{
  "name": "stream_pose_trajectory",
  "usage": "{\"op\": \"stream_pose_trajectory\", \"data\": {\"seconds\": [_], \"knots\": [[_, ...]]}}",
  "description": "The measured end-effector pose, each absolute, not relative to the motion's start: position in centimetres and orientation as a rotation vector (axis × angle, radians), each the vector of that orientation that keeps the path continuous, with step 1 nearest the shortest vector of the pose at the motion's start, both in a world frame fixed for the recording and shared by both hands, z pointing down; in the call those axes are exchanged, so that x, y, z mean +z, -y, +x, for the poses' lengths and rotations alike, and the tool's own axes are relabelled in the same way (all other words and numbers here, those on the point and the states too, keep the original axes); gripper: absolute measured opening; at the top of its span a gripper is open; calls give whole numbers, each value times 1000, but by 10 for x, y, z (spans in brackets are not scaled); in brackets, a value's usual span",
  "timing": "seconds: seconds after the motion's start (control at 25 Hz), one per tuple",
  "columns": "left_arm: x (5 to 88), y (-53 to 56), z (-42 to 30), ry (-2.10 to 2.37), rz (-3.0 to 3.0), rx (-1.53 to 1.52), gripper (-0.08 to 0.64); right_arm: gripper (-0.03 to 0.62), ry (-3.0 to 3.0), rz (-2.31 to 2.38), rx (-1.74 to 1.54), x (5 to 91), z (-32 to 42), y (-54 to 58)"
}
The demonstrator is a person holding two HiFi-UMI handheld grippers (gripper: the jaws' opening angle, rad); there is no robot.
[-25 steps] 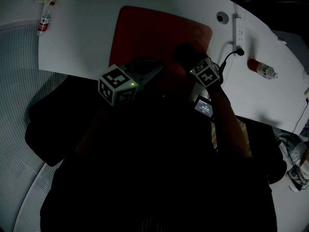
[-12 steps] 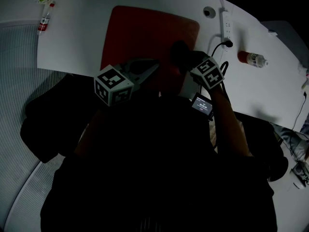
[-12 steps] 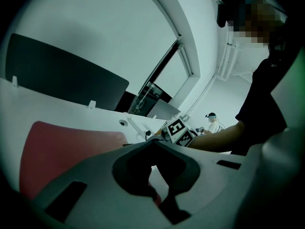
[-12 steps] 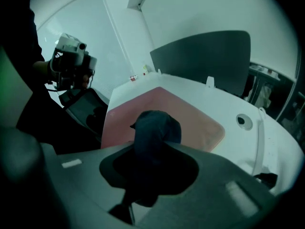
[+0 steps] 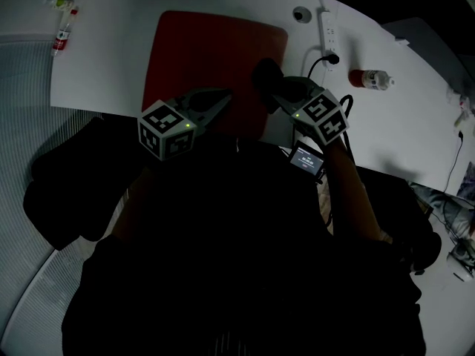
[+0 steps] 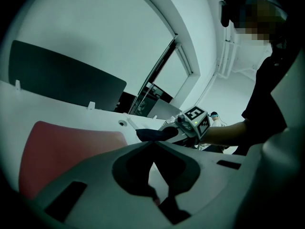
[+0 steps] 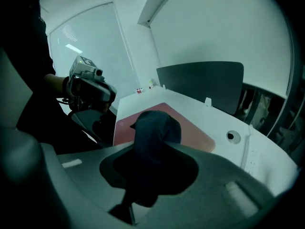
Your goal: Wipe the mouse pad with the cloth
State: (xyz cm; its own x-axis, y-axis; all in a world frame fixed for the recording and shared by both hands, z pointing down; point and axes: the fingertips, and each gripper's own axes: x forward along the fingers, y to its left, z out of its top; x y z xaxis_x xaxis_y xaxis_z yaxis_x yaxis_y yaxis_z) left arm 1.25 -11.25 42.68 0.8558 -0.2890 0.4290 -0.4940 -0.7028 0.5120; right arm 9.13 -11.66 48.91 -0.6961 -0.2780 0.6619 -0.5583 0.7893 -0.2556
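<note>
Nearest to me, my left tool [image 5: 221, 101] has its jaws pressed together with nothing between them. It hovers just short of the near edge of the mouse pad [image 5: 211, 47]. I judge I am keeping it there as a spare, ready to pin the pad if it slides.

My right tool [image 5: 276, 87] is clenched on the cloth [image 7: 155, 128]. The dark wad bulges out past the jaw tips, so fabric rather than plastic will meet the surface. From the left gripper view the cloth looks lifted clear of the desk [image 5: 111, 58], poised over the pad's near right corner. The wiping stroke seems to me not under way at this instant.

Beyond both tools the red pad lies flat, most of it ahead of the left tool. Farther off, past the right tool, a power strip [image 5: 327, 32] runs beside a round cable hole [image 5: 299, 13]. One bottle [image 5: 369, 78] lies out to the right tool's right, and a second bottle [image 5: 61, 32] lies far off to the left tool's left.

My count is two tools, one cloth, one pad, one power strip and two bottles.
</note>
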Motion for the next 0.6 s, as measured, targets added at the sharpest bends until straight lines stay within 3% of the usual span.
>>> {"op": "stream_pose_trajectory", "data": {"seconds": [0.6], "knots": [[494,170,-54,693,2397,811,6,84,2242,522,582,538,72,150]]}}
